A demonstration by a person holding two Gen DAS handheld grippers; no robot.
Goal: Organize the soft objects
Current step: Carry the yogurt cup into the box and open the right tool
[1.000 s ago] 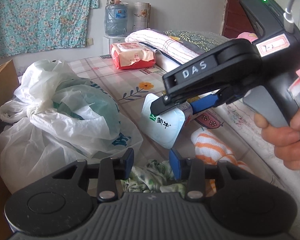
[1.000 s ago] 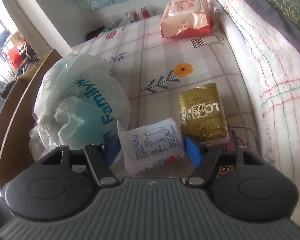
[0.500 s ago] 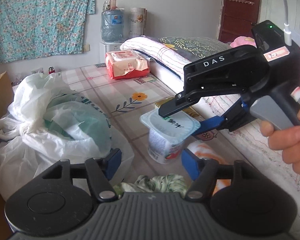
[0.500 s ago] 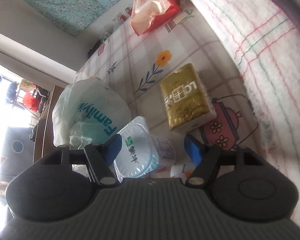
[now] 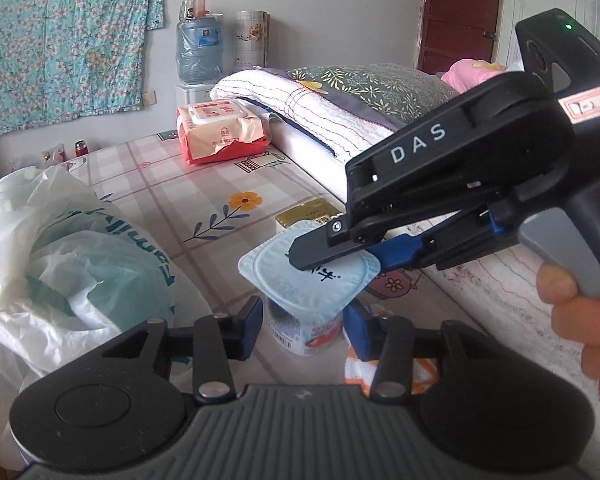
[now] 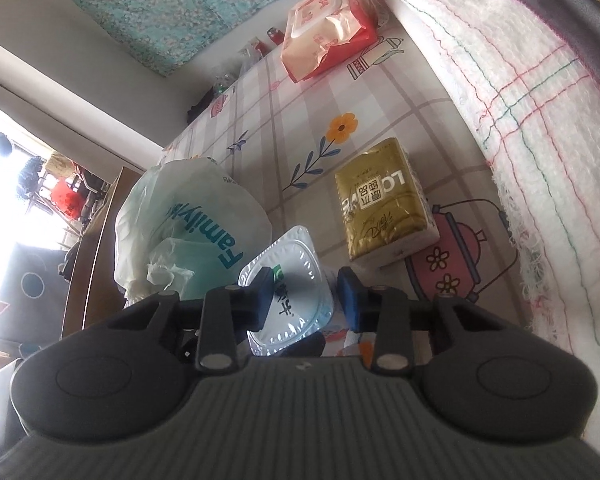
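A white yogurt cup [image 5: 306,300] with a pale blue foil lid stands upright on the patterned bed sheet [image 5: 204,200]. My left gripper [image 5: 305,328] is open, its blue pads on either side of the cup. My right gripper [image 5: 340,258] comes in from the right above the cup; it is open, one finger lying over the lid. In the right wrist view the cup [image 6: 296,300] sits between the open right gripper [image 6: 305,298] pads. An orange-striped cloth [image 5: 384,368] lies just right of the cup.
A white plastic bag [image 5: 72,264] bulges at the left. A gold tissue pack [image 6: 382,204] lies behind the cup. A red wet-wipes pack [image 5: 220,132] lies farther back. Folded blankets and a pillow [image 5: 340,104] run along the right.
The right gripper turned the yogurt cup from lying sideways to upright, set it on the sheet and opened. The left gripper opened and now brackets the cup.
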